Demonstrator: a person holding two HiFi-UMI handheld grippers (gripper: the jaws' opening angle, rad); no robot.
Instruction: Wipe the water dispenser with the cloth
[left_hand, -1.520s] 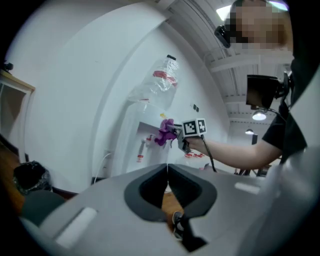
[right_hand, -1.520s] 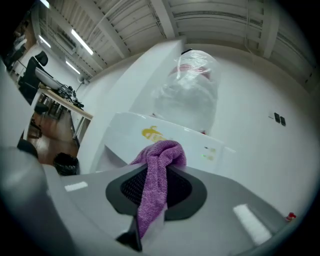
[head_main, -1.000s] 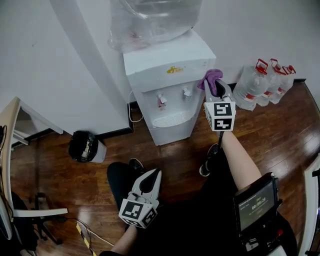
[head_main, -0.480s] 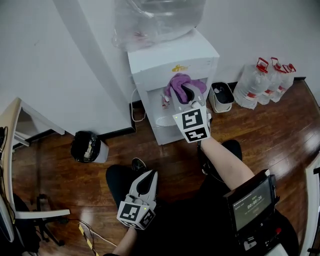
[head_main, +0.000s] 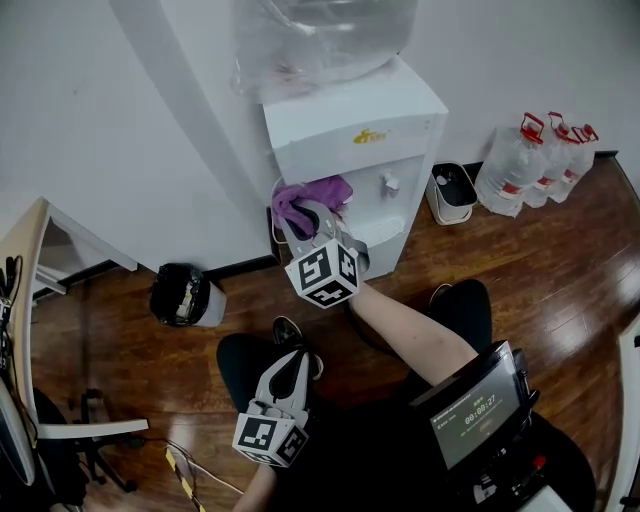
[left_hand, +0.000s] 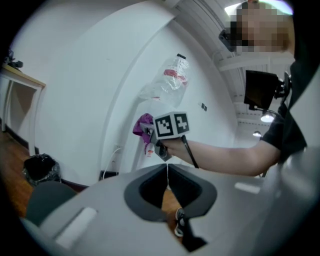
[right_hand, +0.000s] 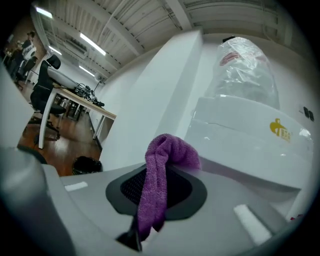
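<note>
A purple terry cloth (right_hand: 167, 150) is pinched between the jaws of the right gripper (right_hand: 156, 167), with its loose end bunched up ahead of the tips. Just beyond the cloth stands the white box-shaped plastic water dispenser (right_hand: 250, 135), apparently met at its left front edge. For a clean wipe, the cloth should be kept pressed flat and drawn in even strokes, so that bare jaw tips are kept off the plastic. The left gripper (head_main: 298, 362), pressed together on nothing, is held low, well behind.

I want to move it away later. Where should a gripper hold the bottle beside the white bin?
Probably its red handle, from above: the bottle stands upright, and its round body looks too wide for the jaws.
</note>
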